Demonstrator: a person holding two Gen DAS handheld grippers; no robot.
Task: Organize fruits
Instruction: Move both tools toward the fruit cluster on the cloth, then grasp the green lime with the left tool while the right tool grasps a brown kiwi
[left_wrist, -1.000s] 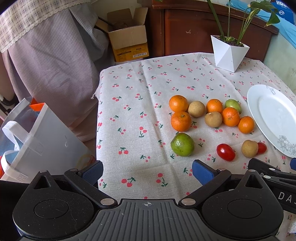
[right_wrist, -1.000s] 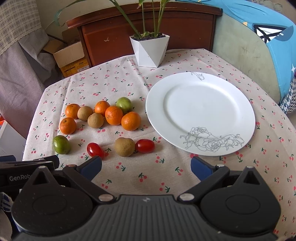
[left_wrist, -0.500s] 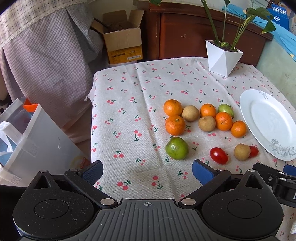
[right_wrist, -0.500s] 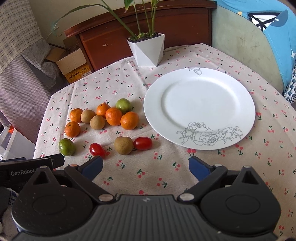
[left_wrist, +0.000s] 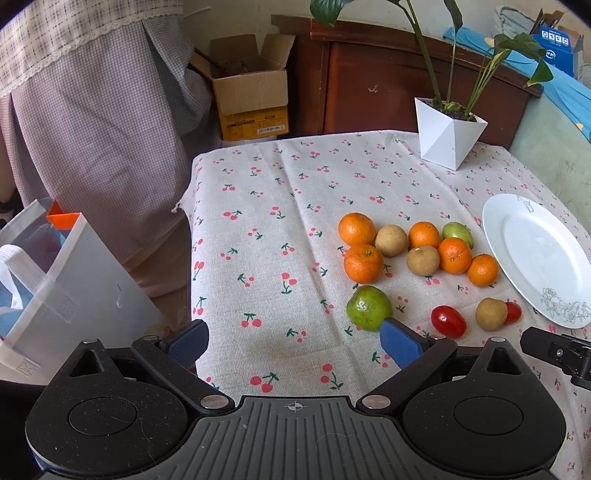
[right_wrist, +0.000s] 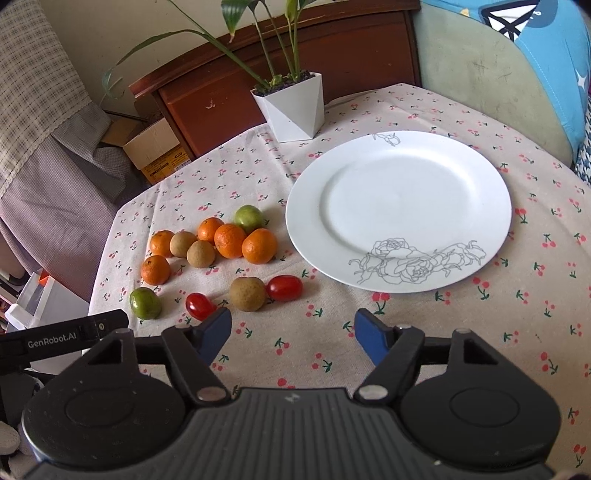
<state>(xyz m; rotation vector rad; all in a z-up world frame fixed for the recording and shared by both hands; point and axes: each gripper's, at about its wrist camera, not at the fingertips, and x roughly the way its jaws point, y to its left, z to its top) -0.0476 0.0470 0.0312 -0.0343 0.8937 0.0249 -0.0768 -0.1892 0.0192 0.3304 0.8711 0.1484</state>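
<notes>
Loose fruit lies on the cherry-print tablecloth: several oranges, brown round fruits, two green fruits and two red tomatoes. To their right stands an empty white plate with a rose drawing. My left gripper hovers open over the cloth's near left part, its right pad close in front of the green fruit. My right gripper hangs near the table's front, below the brown fruit and tomatoes; its jaws are closing with nothing between them.
A white angular plant pot stands at the back of the table. Off the table's left edge are a white bag, a cardboard box and a checked curtain. A wooden cabinet and a blue cushion sit behind.
The right gripper's jaws have narrowed and it has turned slightly, so the plate looks nearer. The left view has tilted up a little, showing more of the room behind the table.
</notes>
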